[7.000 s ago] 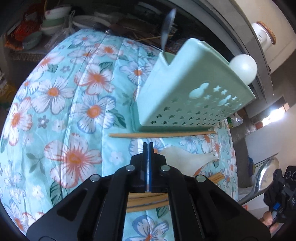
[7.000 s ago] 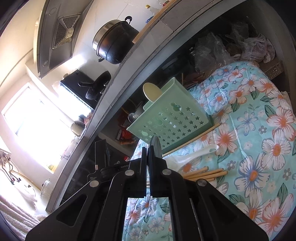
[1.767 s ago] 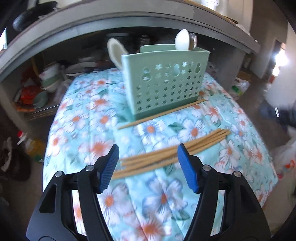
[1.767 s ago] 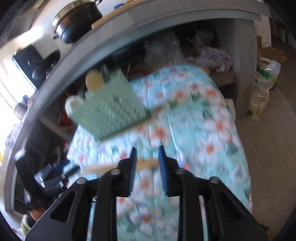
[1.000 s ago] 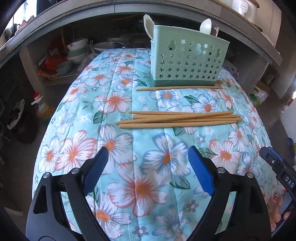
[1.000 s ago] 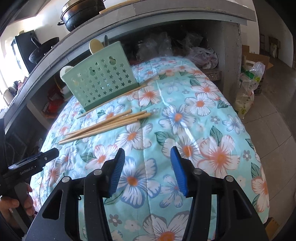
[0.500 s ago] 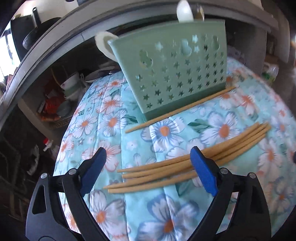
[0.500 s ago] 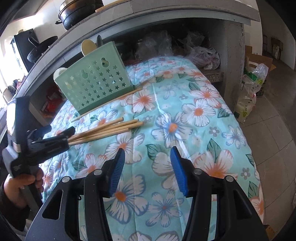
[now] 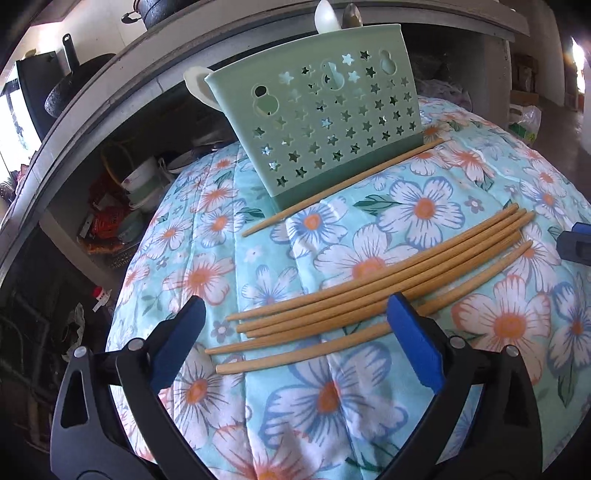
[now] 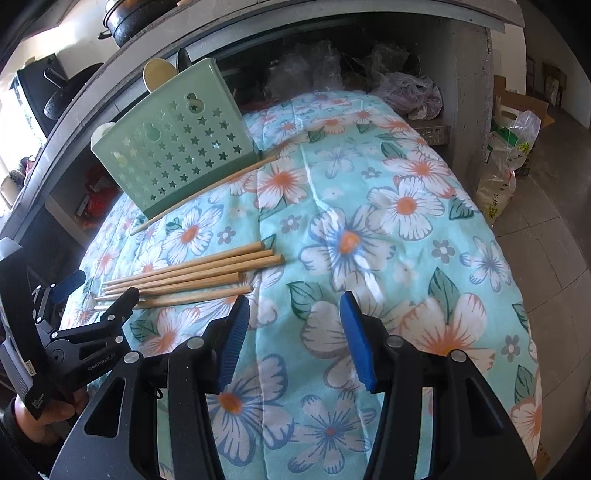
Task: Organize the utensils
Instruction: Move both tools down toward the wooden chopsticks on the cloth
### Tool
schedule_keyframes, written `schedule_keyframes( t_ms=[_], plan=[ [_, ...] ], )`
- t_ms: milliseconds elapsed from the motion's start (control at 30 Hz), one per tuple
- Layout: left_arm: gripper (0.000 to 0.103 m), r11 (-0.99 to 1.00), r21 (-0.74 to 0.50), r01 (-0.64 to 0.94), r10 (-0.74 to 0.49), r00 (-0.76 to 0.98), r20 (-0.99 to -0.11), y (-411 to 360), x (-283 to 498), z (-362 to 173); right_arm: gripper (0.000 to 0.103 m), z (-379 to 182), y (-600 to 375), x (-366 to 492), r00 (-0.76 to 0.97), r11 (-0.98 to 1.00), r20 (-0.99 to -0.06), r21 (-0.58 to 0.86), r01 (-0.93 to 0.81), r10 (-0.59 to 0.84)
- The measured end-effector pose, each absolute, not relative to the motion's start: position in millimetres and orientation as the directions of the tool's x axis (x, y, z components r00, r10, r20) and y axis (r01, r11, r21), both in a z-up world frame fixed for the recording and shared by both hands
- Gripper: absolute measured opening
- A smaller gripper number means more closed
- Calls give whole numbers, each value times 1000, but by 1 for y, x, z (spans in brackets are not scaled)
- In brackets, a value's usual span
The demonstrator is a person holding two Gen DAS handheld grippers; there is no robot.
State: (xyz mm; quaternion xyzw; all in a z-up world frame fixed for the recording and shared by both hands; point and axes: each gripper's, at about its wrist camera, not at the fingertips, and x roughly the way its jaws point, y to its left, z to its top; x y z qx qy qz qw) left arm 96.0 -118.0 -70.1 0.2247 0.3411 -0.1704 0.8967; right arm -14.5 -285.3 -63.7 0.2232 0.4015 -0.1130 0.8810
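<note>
Left gripper (image 9: 295,339) angling down, jaws opening over the bundle of tan wooden chopsticks (image 9: 369,295).
Nothing is being pinched; right gripper (image 10: 291,336) hovering with fingers half-spread, empty.

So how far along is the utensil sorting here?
Done: spoons already stand in the green caddy. In hand: nothing; the left gripper is opening over the five bundled chopsticks, and the right gripper is open and empty. Left: those five, plus the single chopstick beside the caddy.

A home kitchen: pot (image 10: 127,22) on counter, bowls (image 9: 142,181) shelved beneath
</note>
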Motion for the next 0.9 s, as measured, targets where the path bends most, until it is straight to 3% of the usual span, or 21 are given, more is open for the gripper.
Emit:
schedule_keyframes(
  t_ms=[267, 567, 600, 633, 733, 900],
  plan=[
    [95, 822, 245, 515, -177, 639, -749, -102, 82, -81, 50, -64, -286, -17, 641, 870, -767, 301, 391, -23],
    [94, 713, 276, 645, -368, 679, -635, -127, 45, -48, 50, -57, -295, -19, 653, 859, -755, 296, 418, -57],
    [91, 689, 289, 664, -386, 675, -629, -133, 41, -47, 50, -56, -296, -19, 653, 857, -755, 295, 423, -62],
    [81, 659, 316, 683, -400, 673, -622, -141, 36, -47, 50, -56, -298, -20, 654, 855, -753, 294, 428, -68],
    [62, 572, 414, 708, -398, 681, -615, -160, 26, -54, 50, -55, -302, -21, 652, 849, -755, 293, 440, -78],
    [40, 437, 535, 723, -373, 687, -623, -179, 23, -74, 50, -59, -307, -21, 638, 842, -766, 294, 452, -75]
  ],
)
